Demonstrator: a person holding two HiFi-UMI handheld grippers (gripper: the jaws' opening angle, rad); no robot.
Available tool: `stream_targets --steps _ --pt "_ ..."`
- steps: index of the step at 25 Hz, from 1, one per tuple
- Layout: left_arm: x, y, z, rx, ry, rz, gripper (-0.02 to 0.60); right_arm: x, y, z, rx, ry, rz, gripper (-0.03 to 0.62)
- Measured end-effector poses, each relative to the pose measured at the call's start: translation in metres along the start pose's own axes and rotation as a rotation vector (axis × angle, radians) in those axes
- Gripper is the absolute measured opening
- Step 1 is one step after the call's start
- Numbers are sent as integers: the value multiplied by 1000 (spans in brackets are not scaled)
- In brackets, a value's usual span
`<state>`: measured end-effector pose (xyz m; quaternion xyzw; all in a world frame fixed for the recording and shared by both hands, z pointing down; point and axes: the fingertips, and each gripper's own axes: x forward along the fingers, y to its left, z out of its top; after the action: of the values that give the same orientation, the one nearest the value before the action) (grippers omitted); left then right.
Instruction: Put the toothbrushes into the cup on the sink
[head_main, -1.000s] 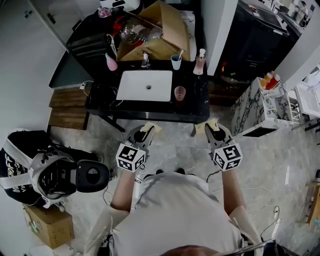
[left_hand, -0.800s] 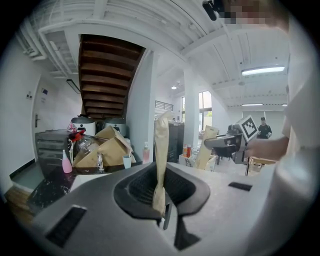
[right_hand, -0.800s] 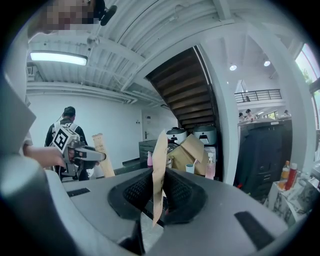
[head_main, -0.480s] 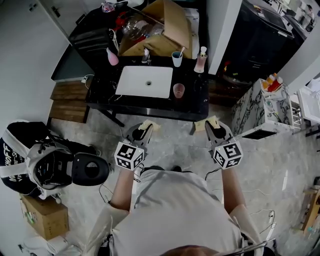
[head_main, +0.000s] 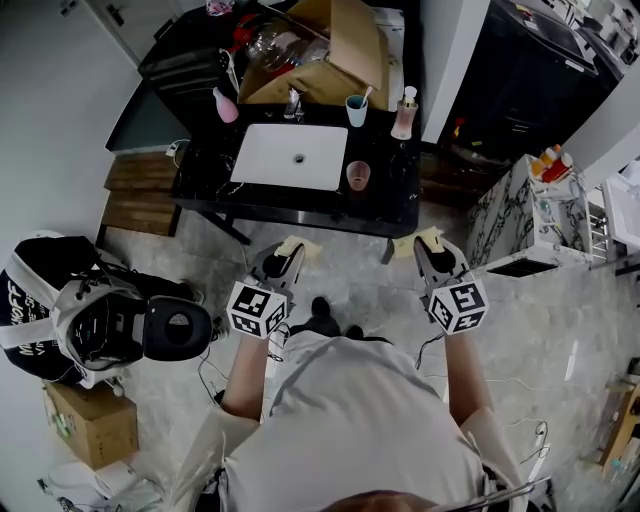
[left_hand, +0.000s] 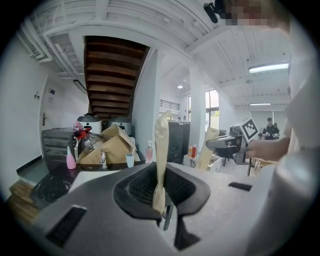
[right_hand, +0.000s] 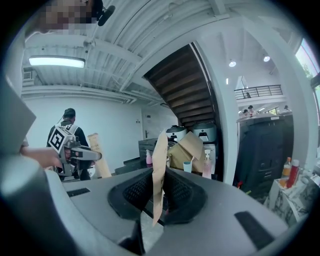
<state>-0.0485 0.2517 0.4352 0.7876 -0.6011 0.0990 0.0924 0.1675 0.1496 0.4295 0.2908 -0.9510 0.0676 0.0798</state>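
Note:
A blue cup (head_main: 355, 109) with one toothbrush (head_main: 364, 97) in it stands behind the white sink basin (head_main: 290, 157) on the black counter. A pink cup (head_main: 358, 176) sits at the basin's right. No other toothbrush can be made out. My left gripper (head_main: 293, 249) and right gripper (head_main: 428, 242) hover side by side over the floor, short of the counter's front edge. Both are shut, tan pads (left_hand: 161, 145) pressed flat together with nothing between them. The right gripper view shows its pads (right_hand: 159, 170) the same way, and the blue cup (right_hand: 187, 166) far ahead.
On the counter stand a pink bottle (head_main: 225, 105), a pump bottle (head_main: 404, 115) and an open cardboard box (head_main: 320, 60) behind. A backpack and helmet (head_main: 100, 320) lie on the floor at left. A marble-topped cabinet (head_main: 520, 215) stands at right.
The person has stepped a little toward the counter; shoes now show below the grippers. Both grippers stay shut and level, carried slightly forward.

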Motion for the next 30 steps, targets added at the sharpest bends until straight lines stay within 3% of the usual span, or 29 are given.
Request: stream_targets --steps 12,30 --pt "35 33 -1 -15 6 -22 37 37 -23 -2 37 13 -58 66" --pt "153 129 16 -18 34 -136 37 142 -83 6 20 83 -153 66"
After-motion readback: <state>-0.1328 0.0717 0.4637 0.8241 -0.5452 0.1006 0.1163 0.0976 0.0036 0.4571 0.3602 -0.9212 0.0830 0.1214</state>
